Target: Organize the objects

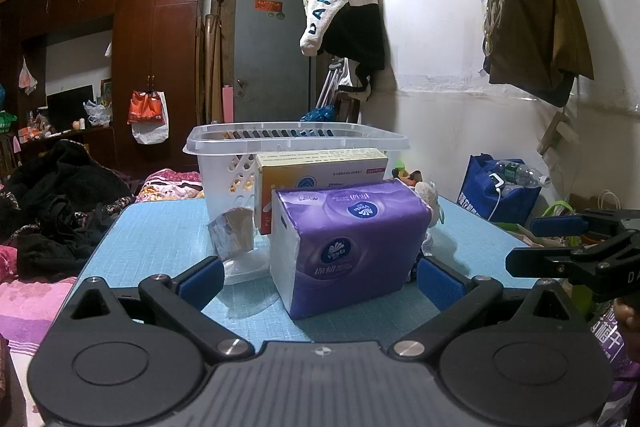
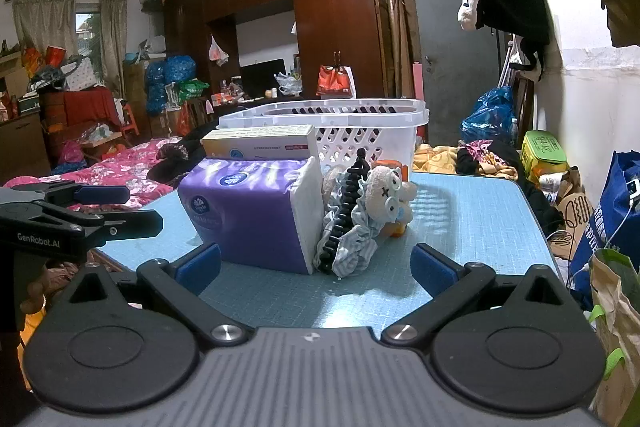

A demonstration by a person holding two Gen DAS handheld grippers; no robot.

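At worktop centre: tissue pack (image 1: 352,243) before basket (image 1: 296,147); left gripper (image 1: 320,281) and right gripper (image 2: 316,267) wide, empty; grasp squarely across pack sides.

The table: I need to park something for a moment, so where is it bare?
Bare mat on the table lies between the plush toy and the right edge, and in front of the tissue pack. From tissue pack back to the white basket, it is crowded with box, hair claw and scrunchie.
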